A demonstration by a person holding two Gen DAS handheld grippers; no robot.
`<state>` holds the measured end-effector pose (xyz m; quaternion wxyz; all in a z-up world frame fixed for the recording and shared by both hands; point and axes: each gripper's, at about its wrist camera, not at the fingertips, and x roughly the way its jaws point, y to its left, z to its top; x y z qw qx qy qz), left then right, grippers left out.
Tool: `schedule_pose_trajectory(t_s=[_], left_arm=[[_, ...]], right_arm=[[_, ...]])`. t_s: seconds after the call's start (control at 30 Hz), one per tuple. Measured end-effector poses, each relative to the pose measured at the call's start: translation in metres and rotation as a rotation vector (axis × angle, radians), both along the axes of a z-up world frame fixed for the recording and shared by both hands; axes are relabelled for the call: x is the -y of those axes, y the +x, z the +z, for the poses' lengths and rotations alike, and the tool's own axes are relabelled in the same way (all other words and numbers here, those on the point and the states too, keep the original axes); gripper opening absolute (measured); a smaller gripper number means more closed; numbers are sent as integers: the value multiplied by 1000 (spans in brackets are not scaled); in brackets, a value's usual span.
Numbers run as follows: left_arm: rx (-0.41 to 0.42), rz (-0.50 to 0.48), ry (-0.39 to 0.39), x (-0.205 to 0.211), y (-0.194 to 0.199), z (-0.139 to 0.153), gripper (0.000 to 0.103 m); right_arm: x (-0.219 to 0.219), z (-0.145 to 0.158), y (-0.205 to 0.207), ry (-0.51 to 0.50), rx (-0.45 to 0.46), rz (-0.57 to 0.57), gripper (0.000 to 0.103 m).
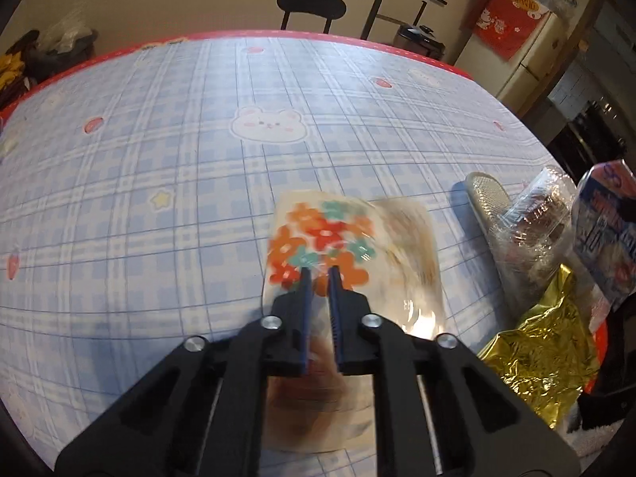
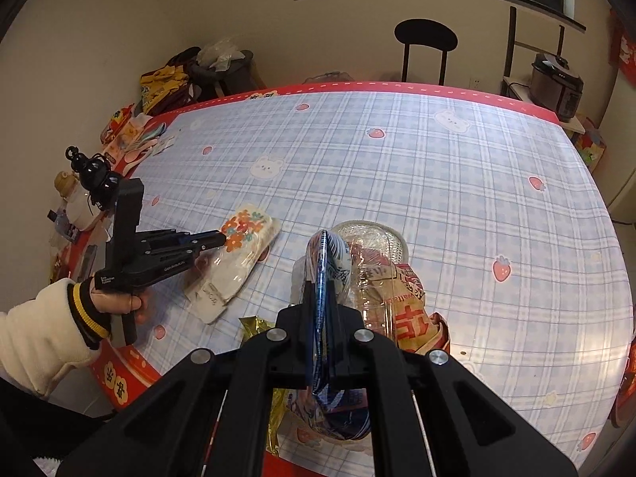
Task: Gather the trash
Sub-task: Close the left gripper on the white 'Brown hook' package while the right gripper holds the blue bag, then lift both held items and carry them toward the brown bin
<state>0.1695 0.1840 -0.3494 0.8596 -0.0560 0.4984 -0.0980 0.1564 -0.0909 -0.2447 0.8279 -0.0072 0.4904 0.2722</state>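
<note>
- My left tool (image 1: pixel 318 272) is clenched on the flowered bag (image 1: pixel 349 246), its tips nipping the printed end.
- In the right view the bag (image 2: pixel 238 254) has its long axis running from near-left to far-right, flowered end far, on the tabletop (image 2: pixel 437 183) left of the trash heap.
- My left hand (image 2: pixel 119 302) grips the left tool (image 2: pixel 220 238) by its handle at the near-left tabletop edge.
- My right tool (image 2: pixel 324 298) is clenched on a blue wrapper (image 2: pixel 330 254), seen edge-on and upright.
- Just right of it lie a clear tray (image 2: pixel 369 238) and a red-printed pack (image 2: pixel 405 310); a gold foil (image 1: pixel 544 342) lies near.
- The bag is blurred in the left view, and its near end hides behind my tool.
- The wrapper's lower part is cut off by my fingers.
- The far and right of the tabletop lie open up to the red border; a chair (image 2: pixel 425 39) stands beyond.
</note>
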Motion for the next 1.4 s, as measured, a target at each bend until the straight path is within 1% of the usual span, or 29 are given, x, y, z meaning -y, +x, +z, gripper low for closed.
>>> schedule_pose_trajectory(t_s=[0.1, 0.23, 0.33, 0.5, 0.63, 0.87, 1.0, 1.13, 1.27, 1.4], left_arm=[[7, 0, -5, 2, -8, 3, 12], [15, 20, -21, -1, -19, 5, 12], [35, 41, -30, -4, -30, 12, 12], [100, 64, -48, -6, -52, 40, 12], [159, 81, -68, -6, -69, 70, 12], [251, 95, -66, -2, -90, 121, 12], [294, 84, -50, 12, -87, 146, 12], [327, 79, -43, 31, -90, 165, 12], [336, 85, -49, 57, -91, 176, 12], [342, 66, -40, 90, -89, 184, 12]], right_arm=[[3, 3, 1, 6, 6, -4, 6], [5, 4, 2, 16, 8, -8, 6], [5, 4, 1, 21, 11, -8, 6], [7, 7, -2, 31, 20, -17, 6], [12, 12, -4, 48, 30, -34, 6], [28, 22, -7, 87, 57, -62, 6], [43, 30, -7, 115, 79, -81, 6], [60, 35, -9, 135, 95, -91, 6], [86, 39, -9, 148, 103, -101, 6], [123, 42, -10, 176, 116, -133, 6]])
